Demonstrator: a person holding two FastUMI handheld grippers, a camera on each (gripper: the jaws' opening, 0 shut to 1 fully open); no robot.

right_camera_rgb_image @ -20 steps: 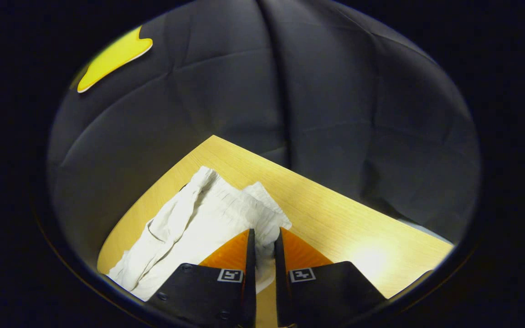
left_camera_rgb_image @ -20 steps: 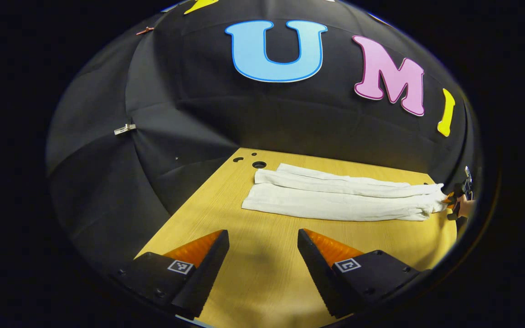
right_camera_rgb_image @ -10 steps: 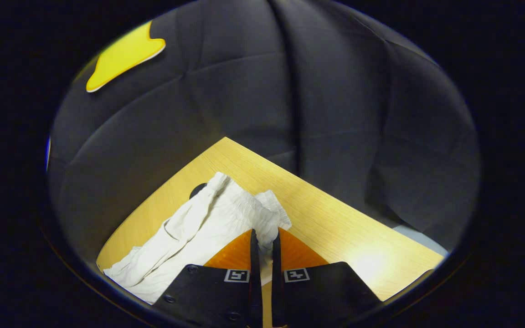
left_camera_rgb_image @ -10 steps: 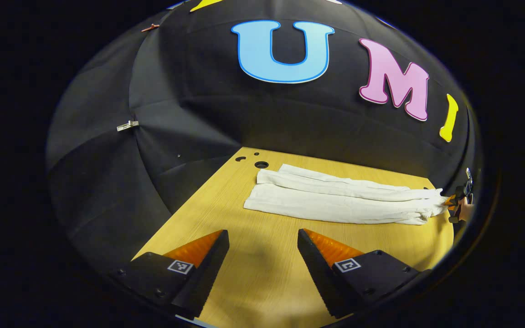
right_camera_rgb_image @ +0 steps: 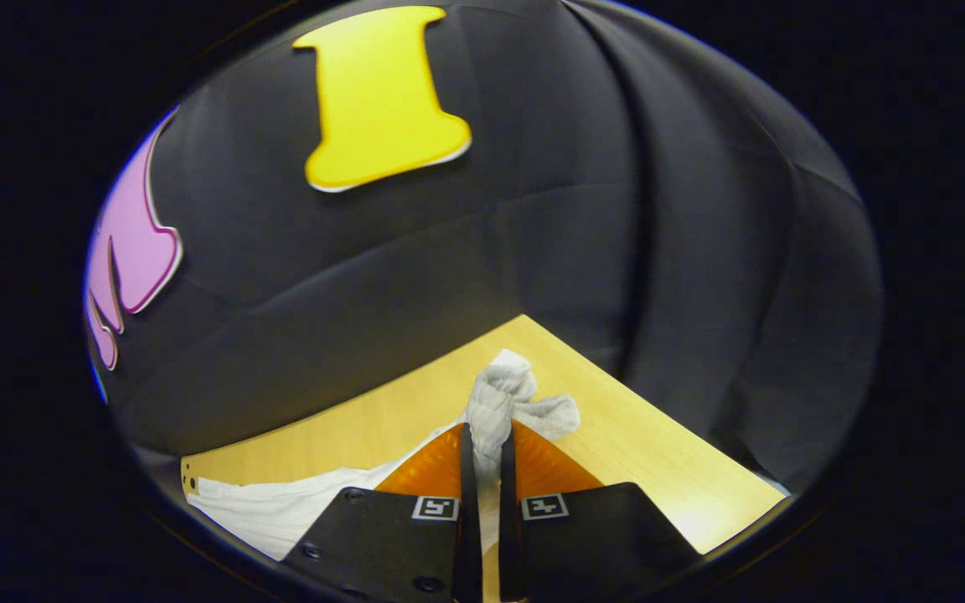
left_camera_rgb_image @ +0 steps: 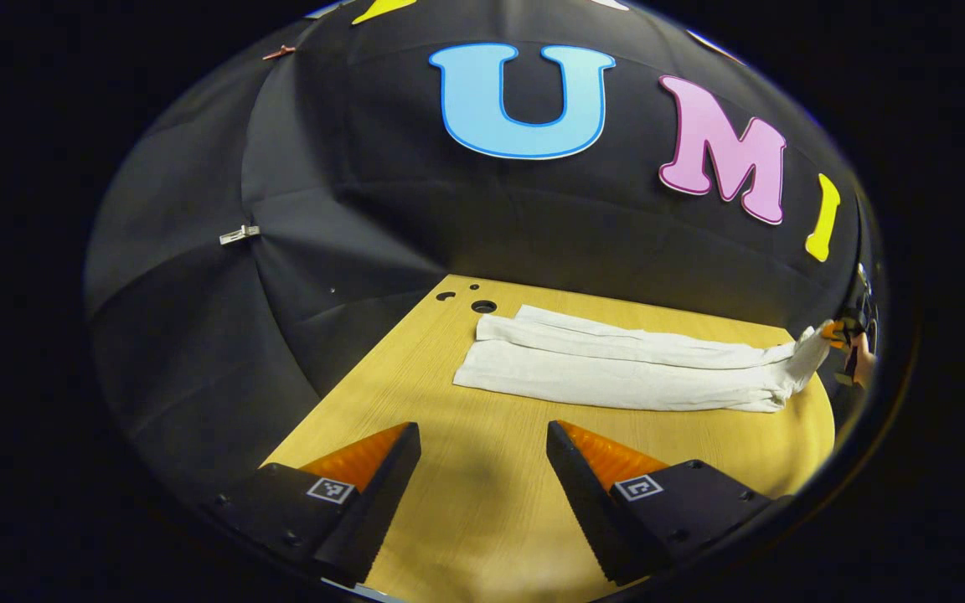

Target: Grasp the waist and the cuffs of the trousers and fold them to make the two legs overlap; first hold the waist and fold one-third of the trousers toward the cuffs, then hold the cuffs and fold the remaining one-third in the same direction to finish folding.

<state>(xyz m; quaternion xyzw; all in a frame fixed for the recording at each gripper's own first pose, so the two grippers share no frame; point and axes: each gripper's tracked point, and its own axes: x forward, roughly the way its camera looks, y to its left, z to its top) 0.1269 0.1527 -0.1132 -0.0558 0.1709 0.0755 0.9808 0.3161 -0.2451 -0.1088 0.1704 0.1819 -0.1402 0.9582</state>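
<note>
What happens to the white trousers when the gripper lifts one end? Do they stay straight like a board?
Probably not. The trousers look floppy: the end pinched by the right gripper bunches and rises while the rest lies flat on the table. They seem light and thin, so they will likely drape and drag. The left gripper is open and away from them.

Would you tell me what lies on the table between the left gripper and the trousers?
Nothing: in the left gripper view, bare wooden table runs from the open left gripper to the near edge of the white trousers.
</note>
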